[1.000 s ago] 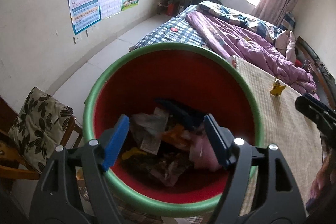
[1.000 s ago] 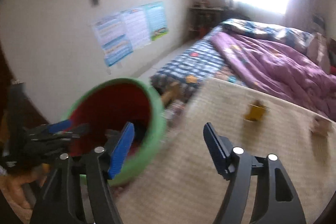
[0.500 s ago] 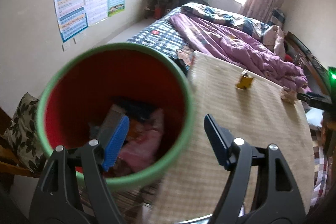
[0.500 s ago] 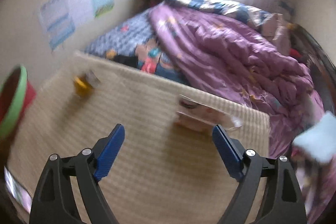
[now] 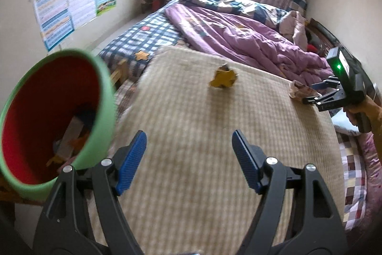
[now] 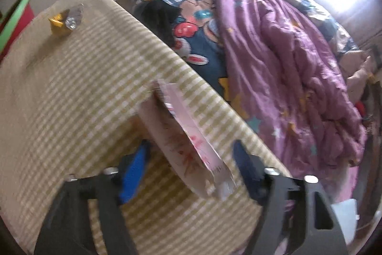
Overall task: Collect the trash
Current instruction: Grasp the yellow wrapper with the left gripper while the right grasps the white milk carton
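Since a second ago both our hands have swung away from the red plastic bucket with the green rim (image 5: pixel 102 97), which now stands at the left of the table, and the jaws of our right gripper (image 6: pixel 191 166) have just been closing around the pink and white crumpled paper wrapper (image 6: pixel 188 142). The wrapper lies between the blue pads, but they do not press it yet, so the jaws are still apart. Our left gripper (image 5: pixel 189 159) hangs over the cloth with wide jaws and nothing between them.

We judge the wrapper light, thin and soft; it will fold easily, so we should pinch across its raised middle ridge.

Farther on the beige checked tablecloth (image 6: pixel 71 87) lies a yellow and silver foil wrapper (image 6: pixel 64 19), well apart. Nothing blocks the way. Behind the table is the bed with the purple quilt (image 6: pixel 286 63).
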Demonstrator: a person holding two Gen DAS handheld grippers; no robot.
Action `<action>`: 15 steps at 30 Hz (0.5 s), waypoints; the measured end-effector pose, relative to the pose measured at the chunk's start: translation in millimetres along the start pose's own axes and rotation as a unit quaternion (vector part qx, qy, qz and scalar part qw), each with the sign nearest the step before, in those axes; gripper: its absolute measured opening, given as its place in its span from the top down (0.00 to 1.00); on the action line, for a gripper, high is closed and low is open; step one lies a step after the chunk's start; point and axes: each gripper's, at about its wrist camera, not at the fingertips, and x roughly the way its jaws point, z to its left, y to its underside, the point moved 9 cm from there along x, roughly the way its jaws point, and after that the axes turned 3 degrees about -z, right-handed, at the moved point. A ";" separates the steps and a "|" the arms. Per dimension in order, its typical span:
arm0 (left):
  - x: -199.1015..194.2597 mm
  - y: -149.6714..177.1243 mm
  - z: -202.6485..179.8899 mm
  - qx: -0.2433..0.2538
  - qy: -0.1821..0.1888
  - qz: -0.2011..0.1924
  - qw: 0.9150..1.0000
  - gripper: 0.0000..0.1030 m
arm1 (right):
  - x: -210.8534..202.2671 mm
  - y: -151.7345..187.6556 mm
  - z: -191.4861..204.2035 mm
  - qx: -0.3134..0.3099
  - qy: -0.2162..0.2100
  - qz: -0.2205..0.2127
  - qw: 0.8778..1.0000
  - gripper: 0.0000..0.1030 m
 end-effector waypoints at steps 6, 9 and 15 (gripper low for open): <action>47.0 -29.1 -38.3 0.038 0.017 -0.002 0.999 0.31 | -20.7 8.0 14.4 0.058 -0.040 -0.066 0.995 0.71; 77.3 -45.7 -53.8 0.064 0.013 -0.003 0.998 0.33 | -41.3 25.6 20.7 0.162 -0.061 -0.106 0.979 0.71; 132.1 -55.2 -54.5 0.047 0.001 0.033 0.998 0.48 | -67.7 63.6 66.2 0.231 -0.088 -0.146 0.958 0.71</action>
